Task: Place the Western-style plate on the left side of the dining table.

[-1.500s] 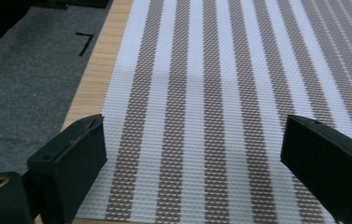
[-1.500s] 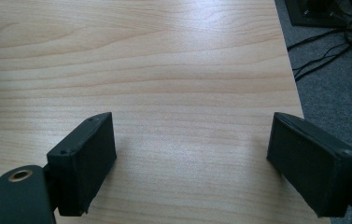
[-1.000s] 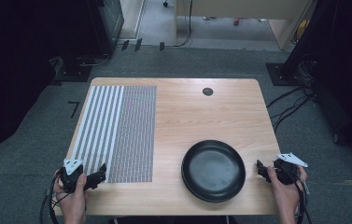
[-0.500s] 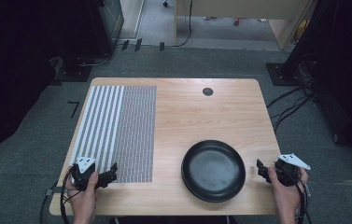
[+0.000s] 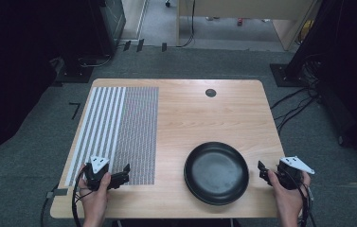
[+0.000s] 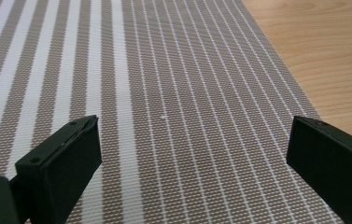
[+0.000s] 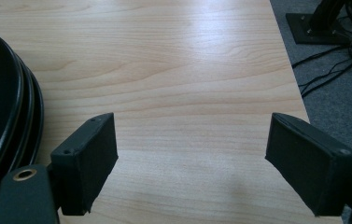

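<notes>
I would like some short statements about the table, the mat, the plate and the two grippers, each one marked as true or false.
1. The black plate lies on the striped mat. False: it lies on bare wood, right of the mat.
2. The left gripper is over the mat's near end. True.
3. The right gripper holds the plate. False: its jaws are open and empty, beside the plate.
4. The left gripper's jaws are open. True.
5. The plate holds food. False: it is empty.
</notes>
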A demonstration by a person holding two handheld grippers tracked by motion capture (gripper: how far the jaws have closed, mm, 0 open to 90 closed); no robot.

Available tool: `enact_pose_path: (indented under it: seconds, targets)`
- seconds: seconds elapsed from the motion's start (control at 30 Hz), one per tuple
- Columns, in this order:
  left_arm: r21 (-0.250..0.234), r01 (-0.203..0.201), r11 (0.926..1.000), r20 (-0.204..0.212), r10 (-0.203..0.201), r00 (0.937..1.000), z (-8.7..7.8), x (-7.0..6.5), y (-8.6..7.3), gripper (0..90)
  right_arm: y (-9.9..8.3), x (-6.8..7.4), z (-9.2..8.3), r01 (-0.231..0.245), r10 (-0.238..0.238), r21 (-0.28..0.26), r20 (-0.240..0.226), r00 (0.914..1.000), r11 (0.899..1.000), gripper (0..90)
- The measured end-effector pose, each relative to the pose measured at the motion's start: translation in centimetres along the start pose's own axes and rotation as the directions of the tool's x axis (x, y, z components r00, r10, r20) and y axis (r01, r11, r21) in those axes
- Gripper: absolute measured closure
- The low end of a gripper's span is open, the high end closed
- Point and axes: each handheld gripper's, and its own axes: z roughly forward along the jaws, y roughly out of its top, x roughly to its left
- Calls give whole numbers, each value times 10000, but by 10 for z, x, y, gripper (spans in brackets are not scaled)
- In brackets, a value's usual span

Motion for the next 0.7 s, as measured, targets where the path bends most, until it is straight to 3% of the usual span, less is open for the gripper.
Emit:
enact_pose_path:
  seconds: [0.23,0.47,0.7]
  targets:
    - [36,-219,9998,264,218,9994,0,-18,2,30,5,6,-3,-70,66,-130,-302,9995,9999,165]
    - [29,-380,9993,608,378,9974,3,-38,10,30,20,15,-11,-266,244,-364,-585,9980,9990,174]
    - [-49,-581,9983,995,583,9933,7,-63,17,30,25,15,-14,-374,344,-498,-601,9976,9981,189]
